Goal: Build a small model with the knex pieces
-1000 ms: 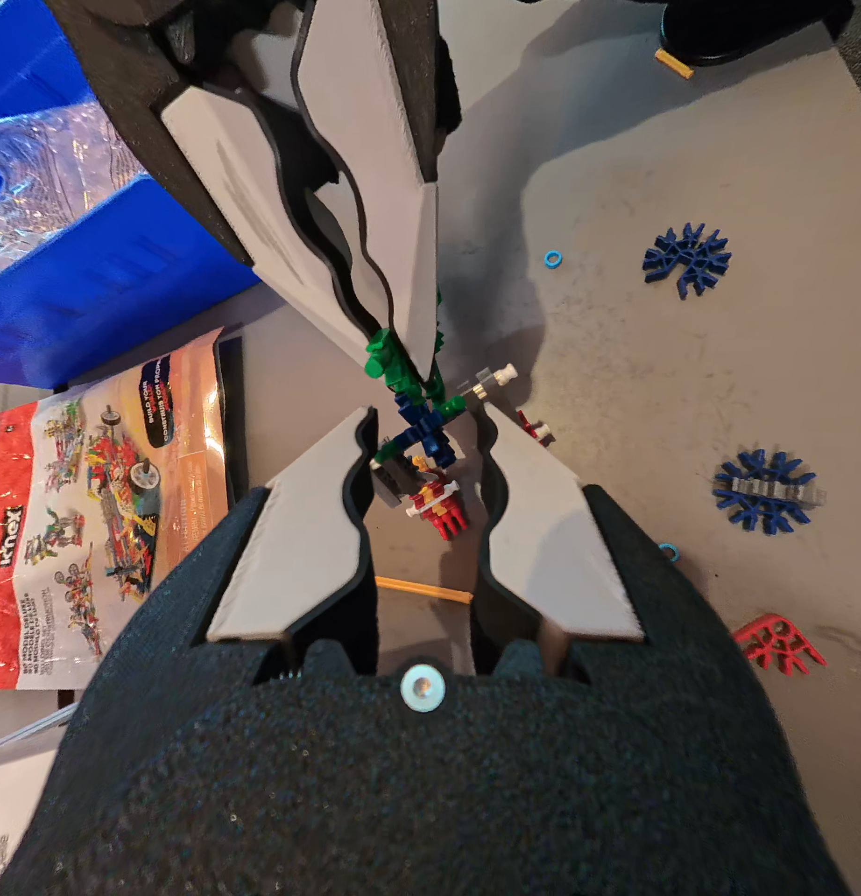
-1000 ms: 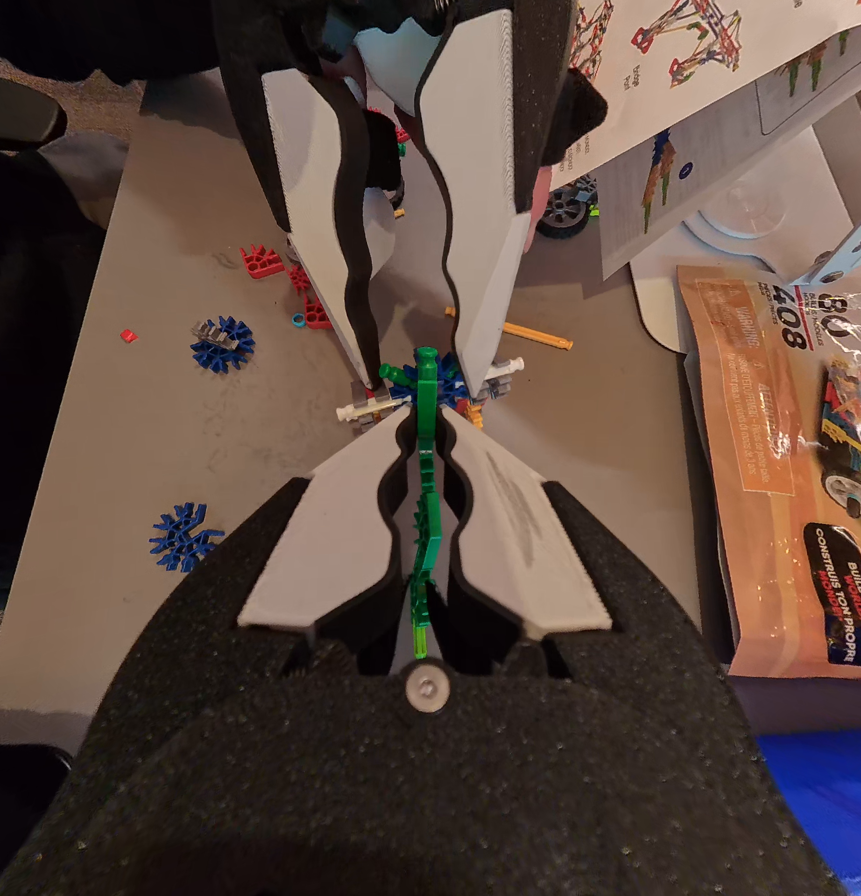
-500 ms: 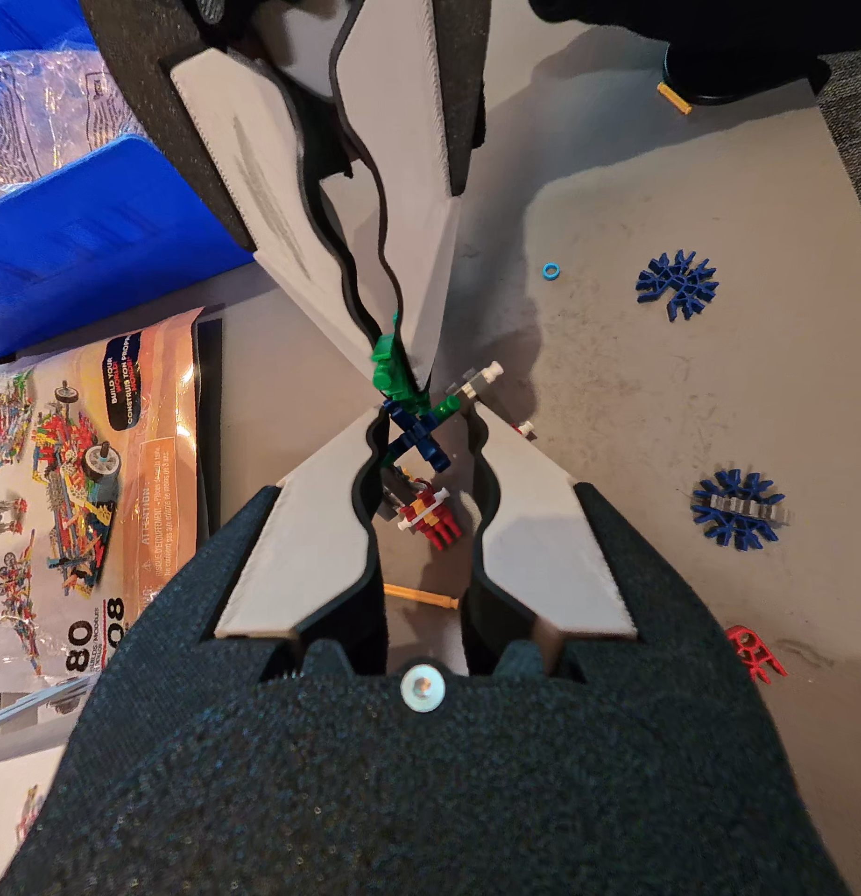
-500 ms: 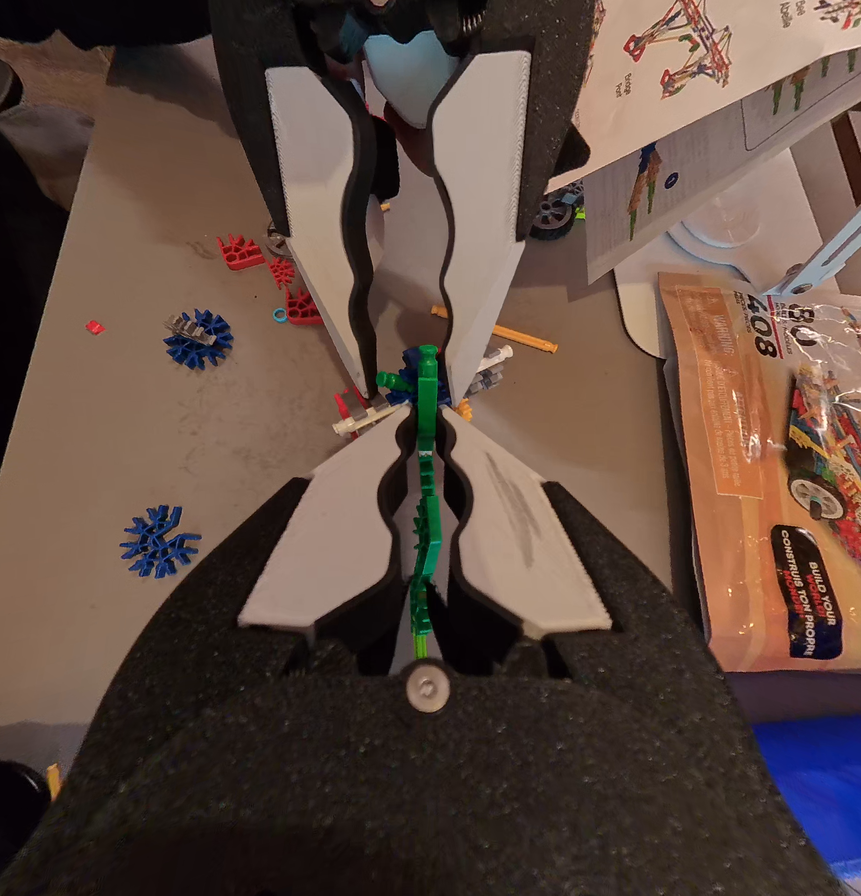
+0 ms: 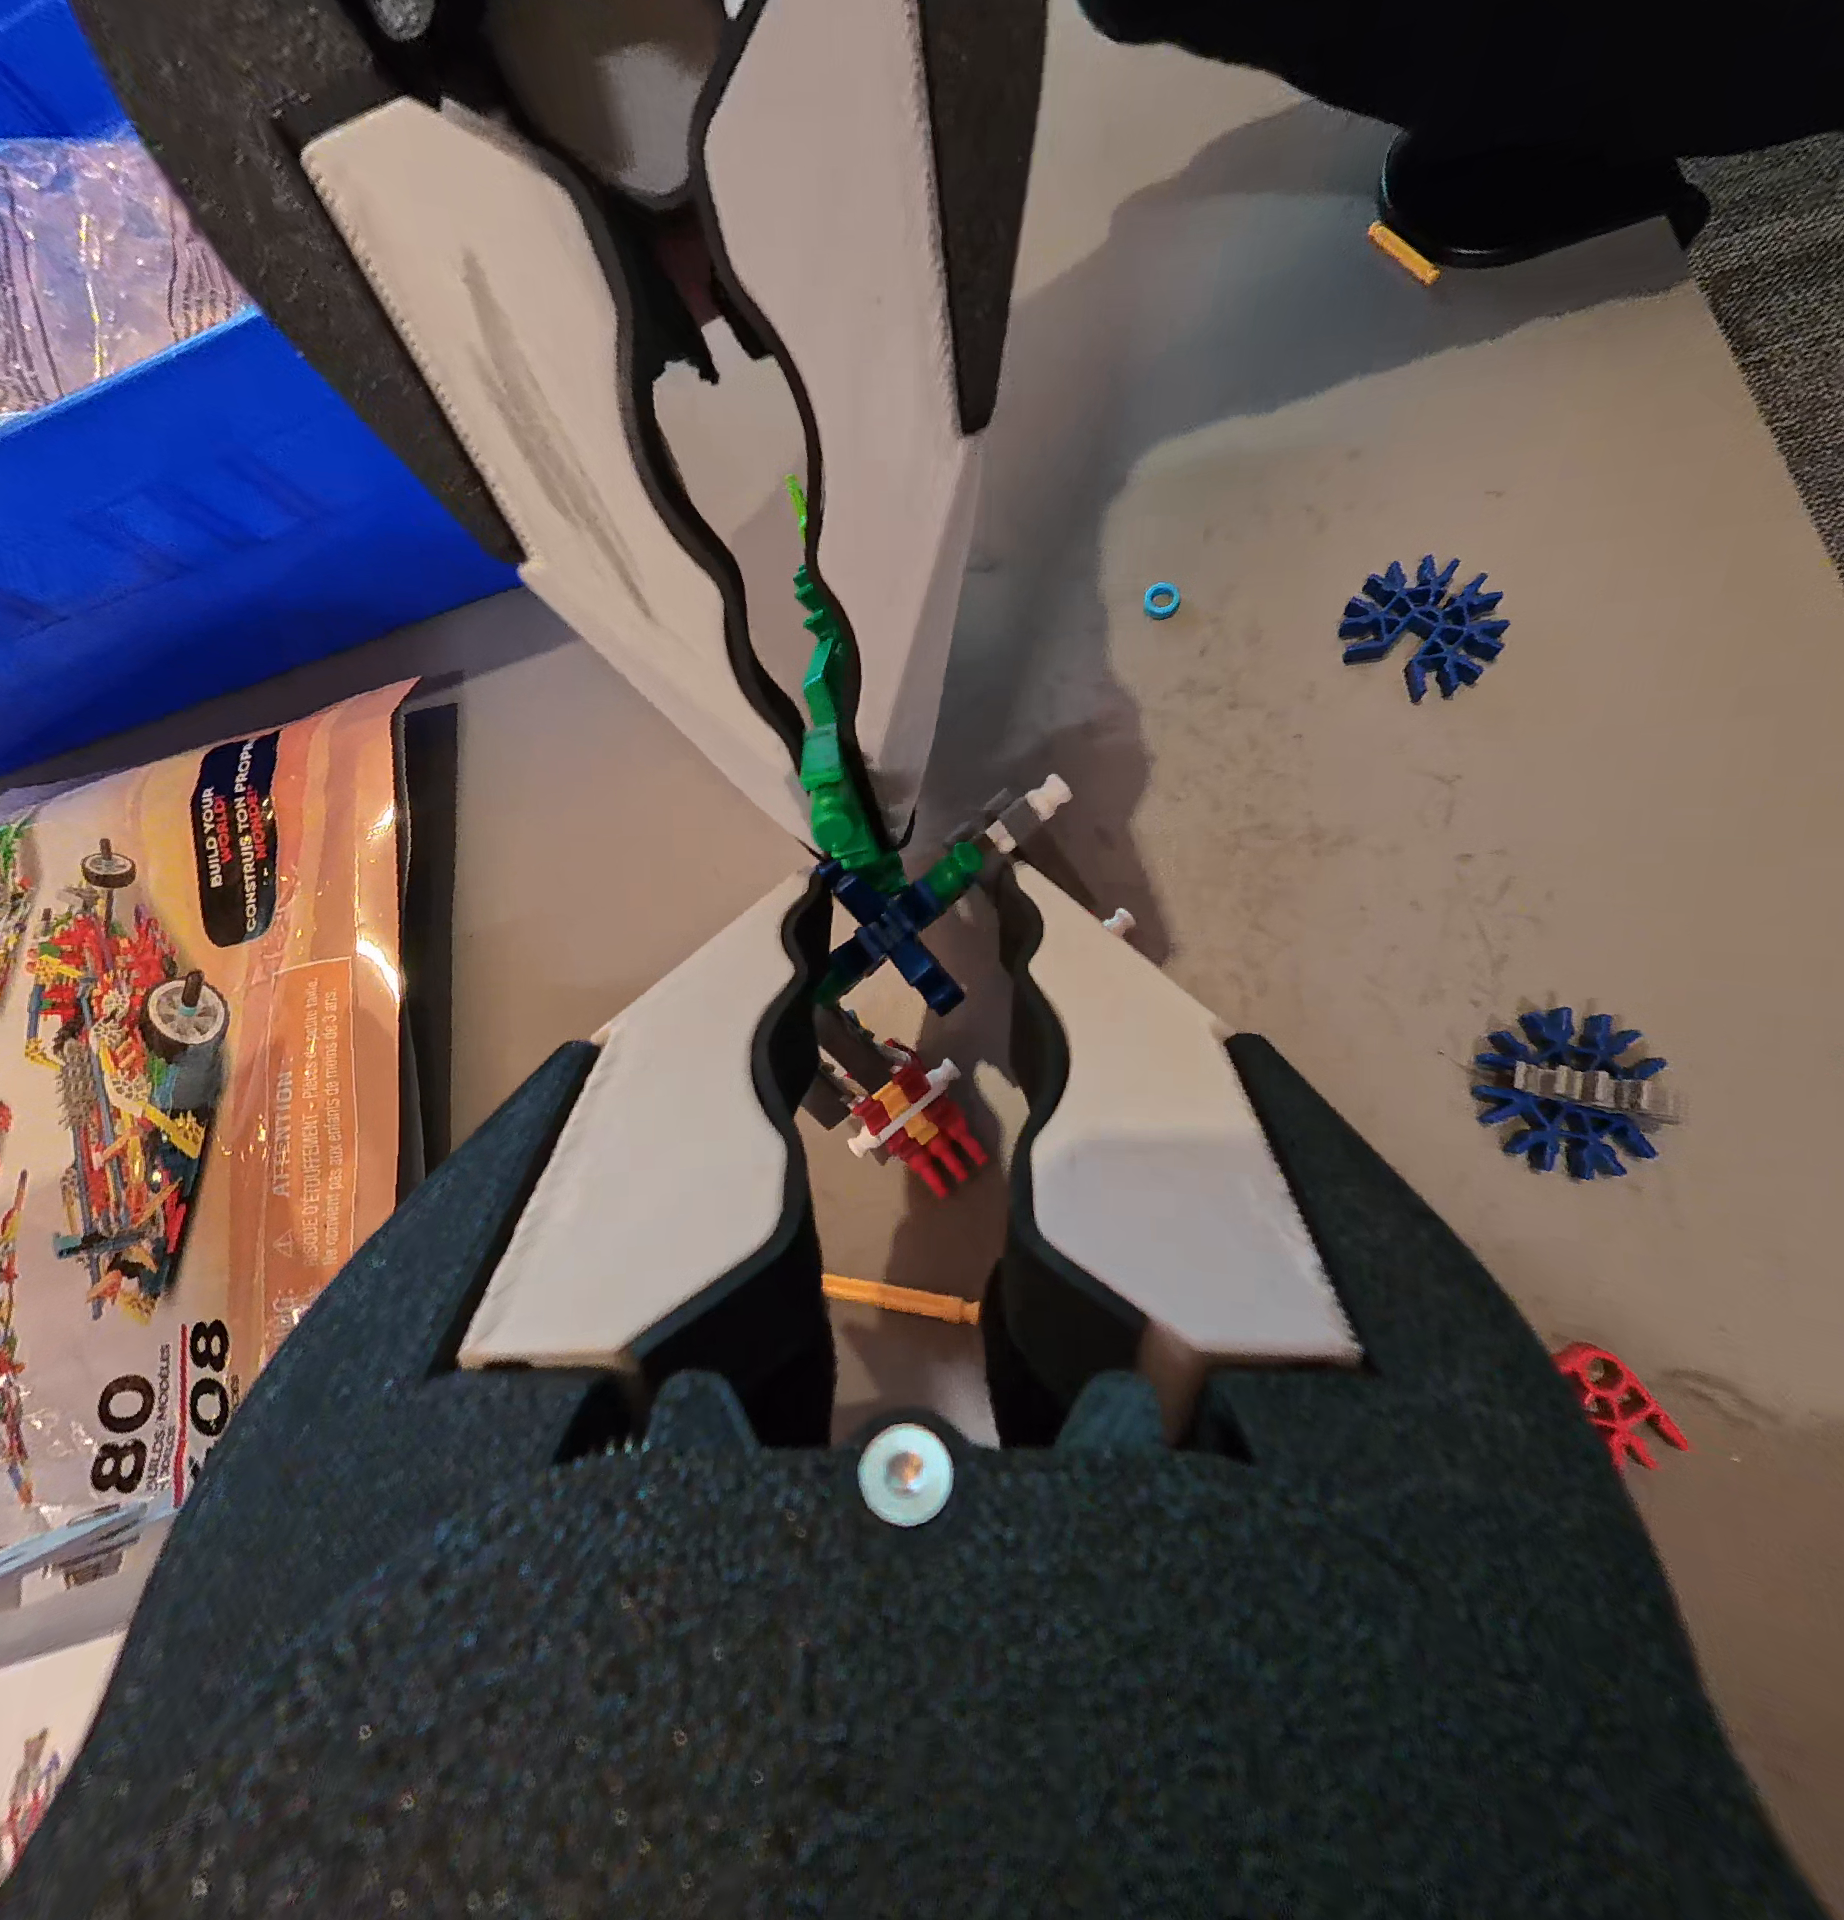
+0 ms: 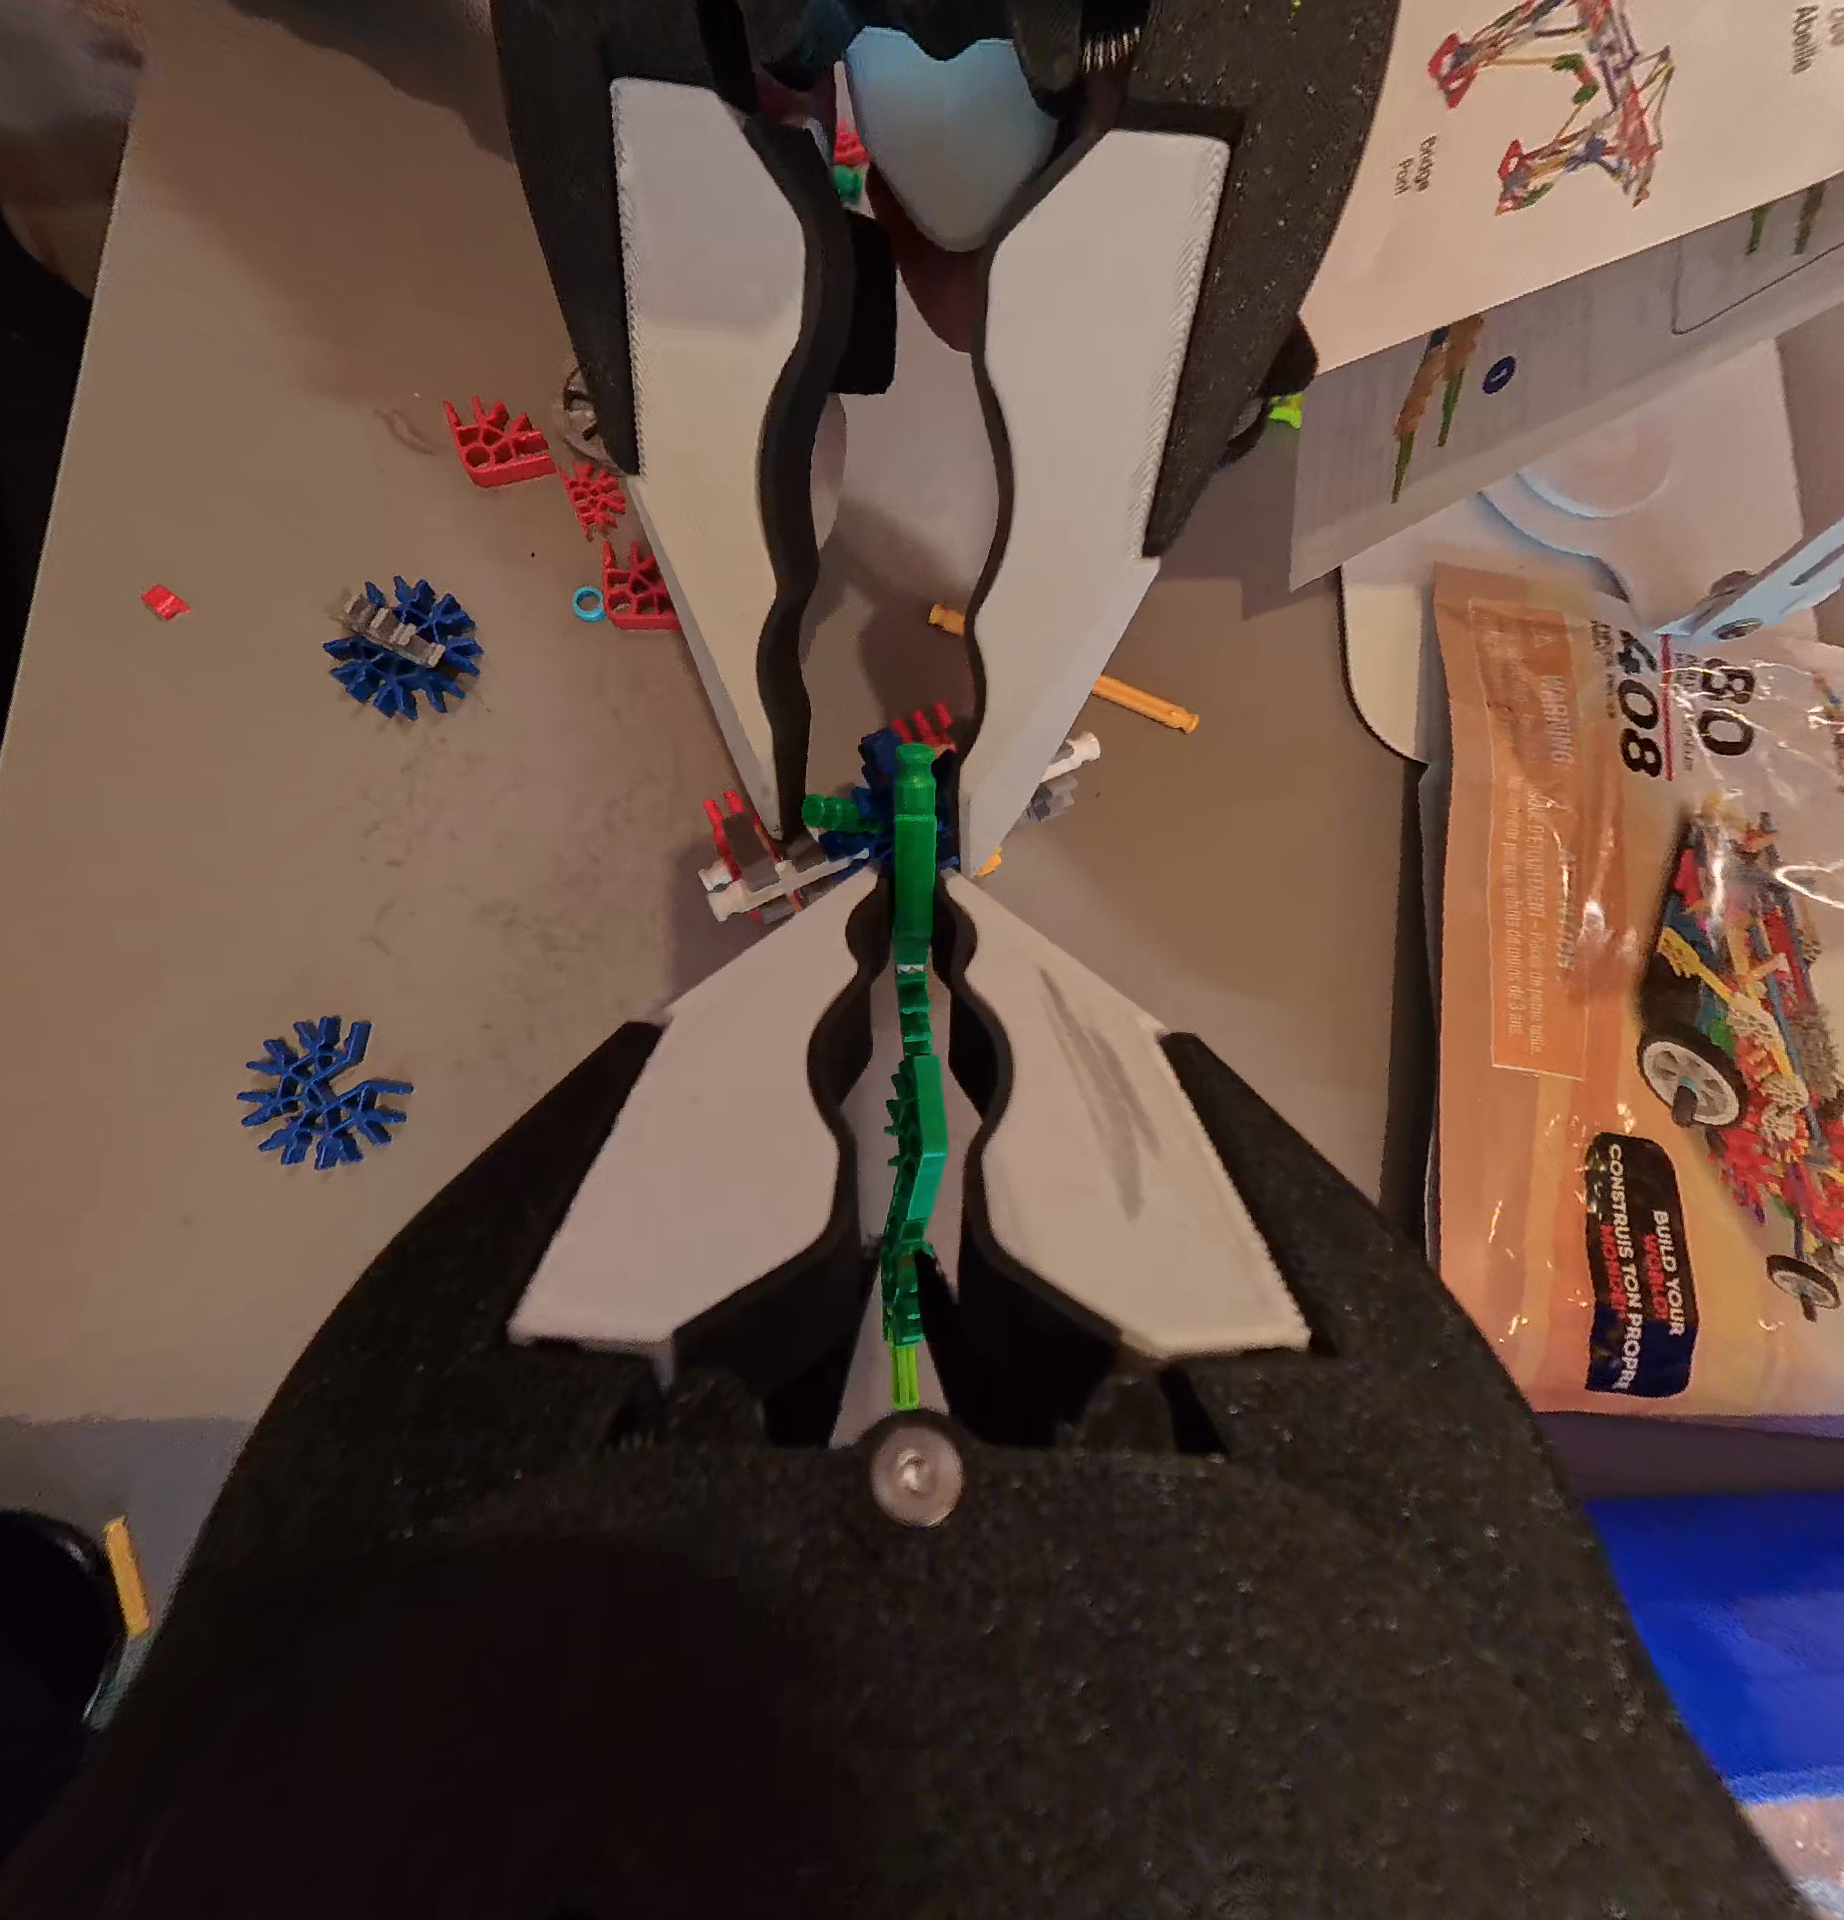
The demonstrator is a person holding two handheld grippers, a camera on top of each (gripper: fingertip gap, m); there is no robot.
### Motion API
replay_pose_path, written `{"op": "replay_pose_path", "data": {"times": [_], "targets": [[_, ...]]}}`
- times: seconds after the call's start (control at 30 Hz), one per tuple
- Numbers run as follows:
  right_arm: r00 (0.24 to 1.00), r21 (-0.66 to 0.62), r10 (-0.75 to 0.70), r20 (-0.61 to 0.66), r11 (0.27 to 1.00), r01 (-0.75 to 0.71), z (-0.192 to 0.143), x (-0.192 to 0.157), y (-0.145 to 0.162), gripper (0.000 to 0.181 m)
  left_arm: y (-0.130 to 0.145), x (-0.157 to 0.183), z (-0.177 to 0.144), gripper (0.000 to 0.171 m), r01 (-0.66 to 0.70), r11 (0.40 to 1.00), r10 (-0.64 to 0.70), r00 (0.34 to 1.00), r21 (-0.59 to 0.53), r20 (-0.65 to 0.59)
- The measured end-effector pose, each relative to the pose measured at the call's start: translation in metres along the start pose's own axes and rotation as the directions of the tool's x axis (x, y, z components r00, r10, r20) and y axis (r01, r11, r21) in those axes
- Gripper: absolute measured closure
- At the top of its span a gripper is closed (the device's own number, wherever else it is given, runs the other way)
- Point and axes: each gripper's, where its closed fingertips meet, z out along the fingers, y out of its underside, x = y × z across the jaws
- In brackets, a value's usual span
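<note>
My right gripper (image 6: 907, 883) is shut on a long green piece (image 6: 913, 1039) made of joined connectors and a rod, which runs back between its fingers. The piece's tip meets a dark blue cross connector (image 5: 892, 935) on a small assembly with white rods (image 5: 1037, 802), grey bits and red and yellow parts (image 5: 918, 1122). My left gripper (image 5: 907, 894) faces the right one tip to tip. Its jaws stand part-way apart around the blue connector, holding the assembly just above the grey table (image 5: 1365, 883). The right gripper (image 5: 856, 831) and green piece (image 5: 830, 748) also show in the left wrist view.
Two blue snowflake connectors (image 5: 1427, 623) (image 5: 1567, 1101), a red connector (image 5: 1619, 1403), a yellow rod (image 5: 897, 1299) and a small blue ring (image 5: 1162, 600) lie loose. A blue bin (image 5: 170, 520), a printed parts bag (image 5: 170, 1039) and instruction sheets (image 6: 1624, 156) flank the work spot. Both grippers' tips are close together, under 4 cm apart.
Both grippers have drifted a little together over the table. The green piece's tip has stayed at the blue connector. Neither grip has changed.
</note>
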Motion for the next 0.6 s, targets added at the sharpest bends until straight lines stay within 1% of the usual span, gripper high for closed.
{"op": "replay_pose_path", "data": {"times": [0.1,0.17,0.27,0.43,0.6], "targets": [[0.997,-0.04,-0.004,0.073,0.999,0.007,0.0002,0.0004,0.0005,0.176,0.0,0.0001,0.0003,0.14,0.014,1.0,-0.014,1.0,0.018,-0.014],[0.994,-0.037,-0.006,0.106,0.999,0.01,0.0007,0.0012,0.0007,0.175,0.0,0.0005,0.0003,0.14,0.027,0.999,-0.026,0.999,0.034,-0.021],[0.991,-0.009,0.0,0.131,1.0,0.002,0.0015,0.0014,0.001,0.175,0.0,0.0007,0.0009,0.14,0.048,0.997,-0.046,0.998,0.06,-0.031],[0.986,-0.021,0.02,0.165,1.0,-0.017,0.0018,0.0014,0.0012,0.175,0.0002,0.0007,0.0008,0.14,0.061,0.995,-0.058,0.997,0.079,-0.048],[0.983,0.005,0.03,0.181,0.999,-0.032,0.0024,0.002,0.0005,0.176,0.0002,0.0001,0.0005,0.141,0.075,0.992,-0.07,0.996,0.105,-0.048]]}}
